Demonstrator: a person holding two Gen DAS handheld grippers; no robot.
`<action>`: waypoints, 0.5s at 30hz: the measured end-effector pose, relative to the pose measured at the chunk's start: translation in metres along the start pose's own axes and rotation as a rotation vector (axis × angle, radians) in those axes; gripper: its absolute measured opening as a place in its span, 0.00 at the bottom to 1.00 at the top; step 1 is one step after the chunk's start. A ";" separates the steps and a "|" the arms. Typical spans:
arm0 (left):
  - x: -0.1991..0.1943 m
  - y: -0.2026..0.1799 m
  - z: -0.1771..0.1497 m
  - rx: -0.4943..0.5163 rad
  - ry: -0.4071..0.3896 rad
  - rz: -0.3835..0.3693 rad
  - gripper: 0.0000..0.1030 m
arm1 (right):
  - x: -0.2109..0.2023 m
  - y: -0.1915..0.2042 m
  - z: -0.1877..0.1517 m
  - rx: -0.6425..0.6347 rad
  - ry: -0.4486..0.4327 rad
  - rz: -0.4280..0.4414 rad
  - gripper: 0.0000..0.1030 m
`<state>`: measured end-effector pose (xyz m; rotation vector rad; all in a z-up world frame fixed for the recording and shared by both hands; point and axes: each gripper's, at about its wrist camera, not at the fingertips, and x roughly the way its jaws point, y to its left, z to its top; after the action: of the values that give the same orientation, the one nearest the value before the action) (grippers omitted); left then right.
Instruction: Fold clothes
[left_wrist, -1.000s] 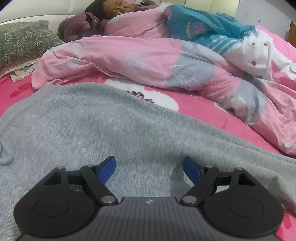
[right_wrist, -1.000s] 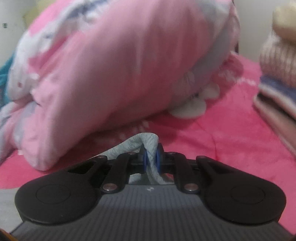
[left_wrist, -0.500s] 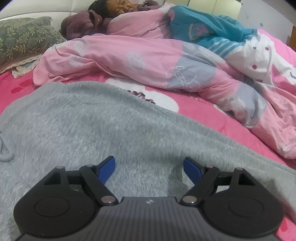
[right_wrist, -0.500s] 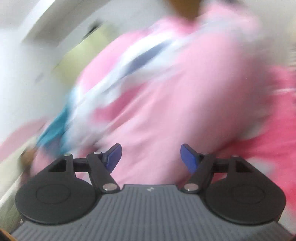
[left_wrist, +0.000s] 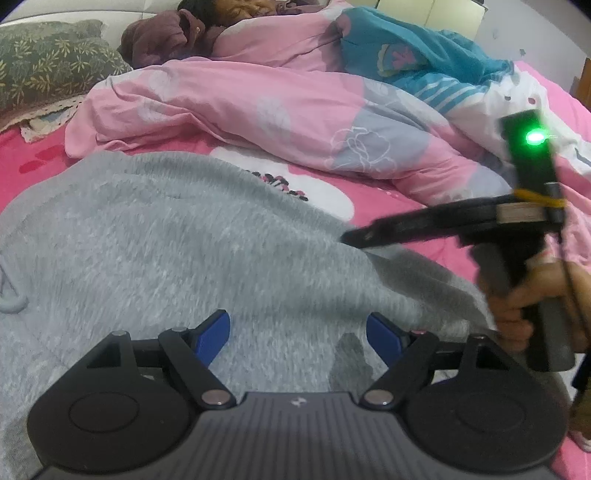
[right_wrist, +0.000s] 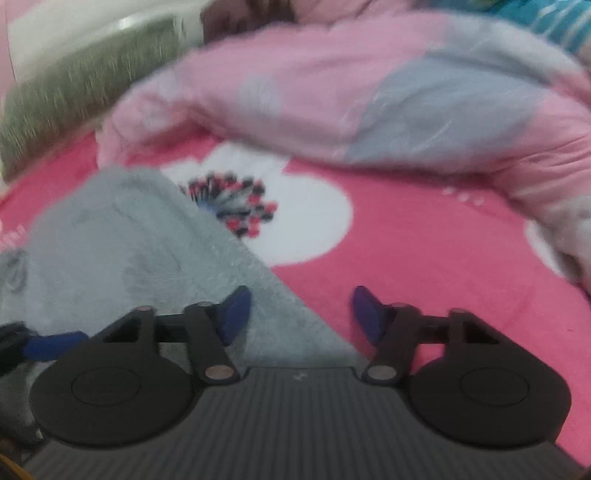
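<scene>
Grey fleece garment (left_wrist: 177, 258) lies spread flat on the pink bed (right_wrist: 424, 258), ready for folding; your left gripper (left_wrist: 297, 332) hovers wide open over its near part, while your right gripper (right_wrist: 301, 310), jaws just narrowing yet empty, straddles its edge to take hold

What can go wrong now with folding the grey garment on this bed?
1. The right gripper, jaws just closing on nothing, straddles the grey garment's edge; it may pinch the pink bedsheet too.
2. The right-wrist view is blurred, so the aim may miss.
3. The pink quilt, with a person under it, lies close; a wide sweep may snag it.
</scene>
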<state>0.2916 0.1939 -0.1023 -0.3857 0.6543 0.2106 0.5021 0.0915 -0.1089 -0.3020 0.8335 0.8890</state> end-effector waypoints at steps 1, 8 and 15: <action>0.000 0.000 0.000 -0.001 0.001 0.000 0.80 | 0.001 0.001 -0.001 -0.010 0.003 0.001 0.42; -0.001 0.004 0.003 -0.033 0.016 -0.015 0.80 | 0.001 0.015 0.013 -0.083 -0.017 -0.054 0.01; -0.001 0.005 0.002 -0.029 0.017 -0.013 0.80 | 0.032 0.017 0.015 -0.111 -0.050 -0.267 0.00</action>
<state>0.2906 0.1992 -0.1016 -0.4201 0.6662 0.2054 0.5077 0.1283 -0.1216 -0.4742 0.6800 0.6909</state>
